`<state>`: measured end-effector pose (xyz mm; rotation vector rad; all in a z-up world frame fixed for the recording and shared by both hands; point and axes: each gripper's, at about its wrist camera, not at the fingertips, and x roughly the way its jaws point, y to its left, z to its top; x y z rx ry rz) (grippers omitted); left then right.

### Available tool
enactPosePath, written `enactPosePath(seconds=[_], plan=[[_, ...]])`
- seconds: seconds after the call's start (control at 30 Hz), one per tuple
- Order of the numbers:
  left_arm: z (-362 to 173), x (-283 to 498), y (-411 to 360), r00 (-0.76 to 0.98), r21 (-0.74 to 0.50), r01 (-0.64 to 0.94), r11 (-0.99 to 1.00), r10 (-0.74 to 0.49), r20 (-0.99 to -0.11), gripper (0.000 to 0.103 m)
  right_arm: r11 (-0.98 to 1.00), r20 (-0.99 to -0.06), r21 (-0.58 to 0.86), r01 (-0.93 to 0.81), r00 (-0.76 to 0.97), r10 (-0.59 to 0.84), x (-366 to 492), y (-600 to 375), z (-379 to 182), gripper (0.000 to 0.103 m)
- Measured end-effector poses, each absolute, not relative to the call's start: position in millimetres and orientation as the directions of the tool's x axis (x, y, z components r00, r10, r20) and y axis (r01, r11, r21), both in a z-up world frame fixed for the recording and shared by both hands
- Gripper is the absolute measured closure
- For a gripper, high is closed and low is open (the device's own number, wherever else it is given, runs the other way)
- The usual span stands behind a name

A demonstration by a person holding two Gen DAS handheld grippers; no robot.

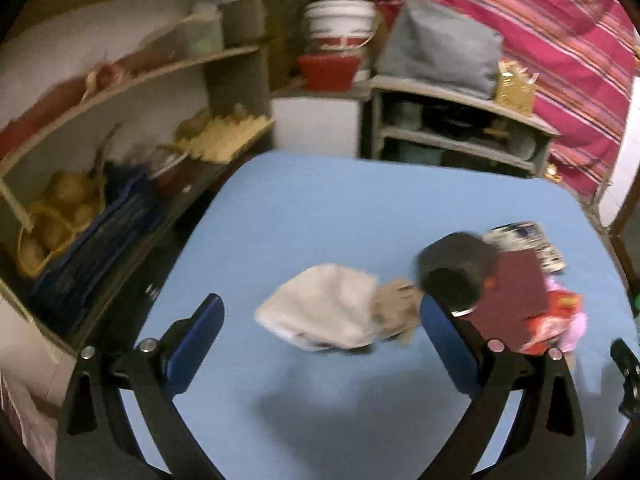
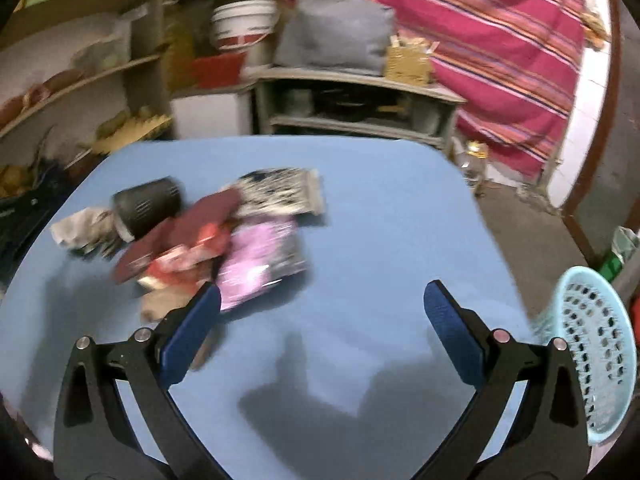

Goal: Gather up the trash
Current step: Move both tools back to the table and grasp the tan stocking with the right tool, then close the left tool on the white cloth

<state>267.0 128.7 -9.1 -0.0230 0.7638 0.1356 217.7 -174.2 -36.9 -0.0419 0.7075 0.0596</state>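
Observation:
A pile of trash lies on the blue table (image 1: 320, 208). In the left wrist view I see a crumpled beige paper (image 1: 324, 304), a black cup (image 1: 456, 268), a maroon card (image 1: 516, 300), a red wrapper (image 1: 556, 316) and a black-and-white packet (image 1: 528, 240). My left gripper (image 1: 320, 312) is open above the table, its jaws either side of the beige paper. In the right wrist view the pile shows the black cup (image 2: 148, 204), the maroon card (image 2: 188, 224), a pink wrapper (image 2: 260, 260) and the black-and-white packet (image 2: 280, 192). My right gripper (image 2: 320, 300) is open and empty, just right of the pile.
A light blue perforated basket (image 2: 596, 344) stands at the table's right edge. Shelves with baskets and egg trays (image 1: 120, 152) stand to the left. A low cabinet (image 1: 460, 128) with a grey bag and a striped pink cloth (image 1: 540, 40) are behind the table (image 2: 380, 208).

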Motion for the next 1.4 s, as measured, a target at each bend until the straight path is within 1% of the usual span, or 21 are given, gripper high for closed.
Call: enactPosePath(seconds=[0.13,0.33,0.37,0.4,0.53,0.63,0.67,0.83,0.9,1.0,1.1,1.17,1.2,1.23,1.27,1.3,1.33,1.37,1.4], plan=[[-18.4,264.7,154.1,0.691,0.024,-0.169,0.985,0.136,-0.710,0.007,0.992,-0.669,0.035,-0.117,0.735,0.111,218.8,-149.8,-43.3,0.004],[-16.4,261.5,178.7,0.697,0.001,-0.174,0.985,0.124,-0.707,0.007,0.992,-0.716,-0.018,-0.128,0.694,0.077,225.6,-118.2,-63.7,0.004],[-16.6,262.3,180.9,0.698,-0.004,-0.167,0.986,0.116,-0.707,0.007,0.991,-0.720,-0.022,-0.131,0.690,0.075,226.9,-115.1,-67.1,0.008],[-17.7,262.4,183.5,0.699,-0.008,-0.159,0.987,0.107,-0.707,0.007,0.991,-0.724,-0.026,-0.134,0.686,0.074,227.6,-113.7,-69.6,0.014],[-24.1,266.7,188.0,0.695,-0.010,-0.133,0.991,0.086,-0.714,0.007,0.985,-0.740,-0.002,-0.170,0.663,0.113,232.2,-107.6,-77.3,0.027],[-28.8,271.1,182.2,0.698,0.004,-0.099,0.995,0.072,-0.713,0.007,0.975,-0.749,0.031,-0.222,0.640,0.170,237.1,-102.1,-80.6,0.045],[-30.3,273.2,181.0,0.699,0.008,-0.093,0.996,0.071,-0.712,0.007,0.971,-0.752,0.044,-0.235,0.632,0.187,238.4,-101.1,-81.3,0.052],[-43.4,287.7,169.8,0.687,0.024,-0.060,0.998,0.058,-0.724,0.007,0.962,-0.740,0.035,-0.273,0.640,0.208,235.3,-100.4,-70.2,0.052],[-47.9,293.3,166.0,0.679,0.027,-0.052,0.998,0.055,-0.732,0.007,0.958,-0.723,0.019,-0.286,0.658,0.211,229.3,-103.2,-57.6,0.052],[-57.3,303.7,163.6,0.661,-0.015,-0.046,0.999,0.019,-0.750,0.007,0.964,-0.691,-0.019,-0.264,0.701,0.178,222.9,-113.0,-41.9,0.052],[-67.8,315.1,162.7,0.641,-0.054,-0.054,0.997,-0.007,-0.768,0.007,0.976,-0.678,0.000,-0.218,0.717,0.160,226.4,-133.3,-35.3,0.052],[-71.5,317.9,162.8,0.649,-0.087,-0.056,0.995,-0.030,-0.760,0.008,0.981,-0.680,0.023,-0.193,0.716,0.157,228.8,-146.4,-35.7,0.052],[-71.8,318.6,162.9,0.656,-0.098,-0.062,0.993,-0.034,-0.754,0.012,0.983,-0.681,0.039,-0.180,0.715,0.158,229.9,-154.1,-36.7,0.052],[-72.0,318.5,163.3,0.659,-0.100,-0.064,0.993,-0.034,-0.751,0.025,0.984,-0.682,0.052,-0.169,0.714,0.159,230.8,-160.2,-36.7,0.052],[-72.1,318.4,162.3,0.660,-0.107,-0.054,0.993,-0.045,-0.750,0.032,0.985,-0.682,0.062,-0.160,0.714,0.159,231.3,-165.6,-36.4,0.052],[-71.9,318.5,161.2,0.656,-0.121,-0.035,0.992,-0.069,-0.752,0.045,0.986,-0.681,0.066,-0.154,0.716,0.157,231.4,-168.8,-35.4,0.052],[-72.1,318.3,159.1,0.649,-0.129,-0.021,0.991,-0.084,-0.756,0.051,0.987,-0.678,0.068,-0.145,0.719,0.153,231.4,-172.9,-34.4,0.052],[-71.9,317.3,157.4,0.650,-0.122,-0.021,0.992,-0.080,-0.756,0.053,0.988,-0.675,0.072,-0.138,0.722,0.150,231.4,-177.0,-33.4,0.052],[-71.1,316.5,156.2,0.653,-0.113,-0.019,0.993,-0.074,-0.754,0.060,0.988,-0.674,0.077,-0.133,0.724,0.150,230.7,-179.4,-33.2,0.052]])
